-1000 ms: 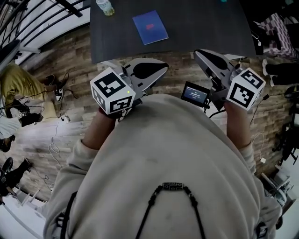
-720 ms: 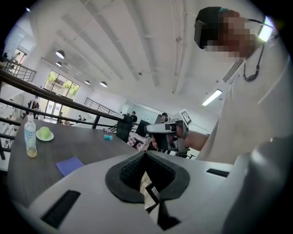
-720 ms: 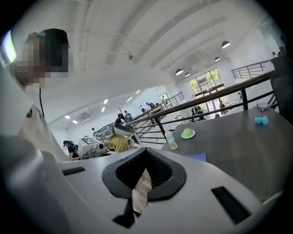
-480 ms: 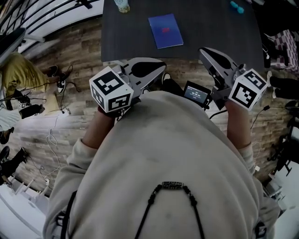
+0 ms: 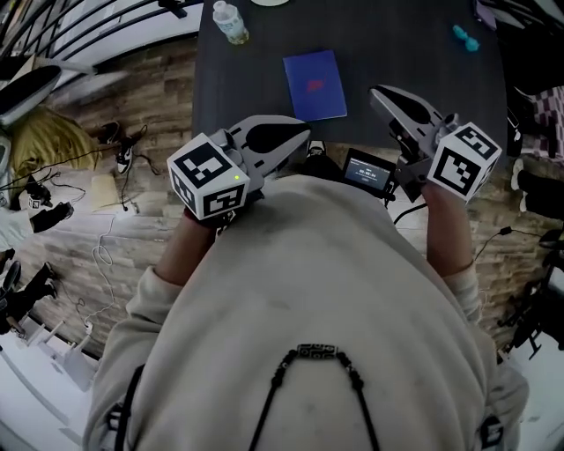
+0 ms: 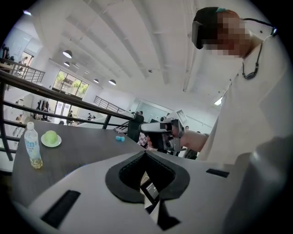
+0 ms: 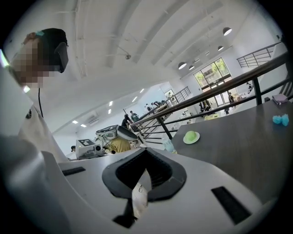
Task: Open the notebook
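A closed blue notebook (image 5: 315, 85) lies flat on the dark table (image 5: 256, 70), near its front edge. My left gripper (image 5: 302, 135) is shut and empty; it sits at the table's front edge, just short of the notebook. My right gripper (image 5: 376, 92) is also shut and empty, and it hovers to the right of the notebook. The left gripper view shows its jaws (image 6: 145, 153) meeting, with the right gripper (image 6: 160, 131) beyond them. In the right gripper view the jaws (image 7: 145, 150) are likewise together. The notebook is hidden in both gripper views.
A water bottle (image 5: 231, 22) stands at the table's far left, beside a green thing on a plate (image 6: 51, 137). A small teal object (image 5: 465, 37) lies at the far right. A railing (image 6: 55, 112) runs behind the table. Cables and gear lie on the wooden floor (image 5: 115, 176) to the left.
Both grippers have moved forward to the table. In the head view the table and notebook have slid down, closer to the gripper tips. Both stay shut.
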The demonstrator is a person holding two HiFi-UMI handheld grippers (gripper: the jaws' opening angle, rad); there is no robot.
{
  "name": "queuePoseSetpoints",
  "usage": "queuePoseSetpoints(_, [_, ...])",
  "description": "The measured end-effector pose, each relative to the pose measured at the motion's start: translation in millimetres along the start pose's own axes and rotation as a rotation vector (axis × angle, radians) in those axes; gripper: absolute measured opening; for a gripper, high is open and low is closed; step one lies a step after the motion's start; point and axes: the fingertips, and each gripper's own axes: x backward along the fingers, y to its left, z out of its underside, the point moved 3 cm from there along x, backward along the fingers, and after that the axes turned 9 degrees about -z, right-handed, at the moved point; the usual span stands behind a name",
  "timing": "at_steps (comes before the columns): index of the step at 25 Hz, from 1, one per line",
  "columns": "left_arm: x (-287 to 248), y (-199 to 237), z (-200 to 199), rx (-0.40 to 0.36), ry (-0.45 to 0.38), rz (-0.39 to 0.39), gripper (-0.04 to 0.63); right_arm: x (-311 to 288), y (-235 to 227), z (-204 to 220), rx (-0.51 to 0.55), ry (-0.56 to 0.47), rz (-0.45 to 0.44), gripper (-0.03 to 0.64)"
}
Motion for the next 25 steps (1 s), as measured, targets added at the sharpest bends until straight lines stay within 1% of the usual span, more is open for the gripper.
queuePoseSetpoints(5, [-25.8, 18.2, -25.4, 0.015, -0.018, -0.042, 0.005, -8.3, -32.4, -31.5, 0.003, 0.022, -0.041, 0.017])
queuePoseSetpoints(10, [-42.4, 25.6, -35.0, 0.033, -0.009, -0.089, 0.005, -11.1, -57.7, -43.6, -0.013, 0.049, -0.086, 0.017])
queuePoseSetpoints(15, [-57.1, 38.8, -42.5, 0.047, 0.002, -0.140, 0.005, -17.6, -82.5, -55.0, -0.026, 0.053, -0.129, 0.017])
queuePoseSetpoints(20, [-91.7, 43.2, -45.4, 0.052, 0.040, -0.154, 0.005, -4.7, -116.0, -49.9, -0.076, 0.059, -0.143, 0.017])
queuePoseSetpoints(25, [-104.9, 48.8, -35.2, 0.057, 0.089, -0.134, 0.005, 2.7, -140.8, -34.5, -0.134, 0.067, -0.103, 0.017])
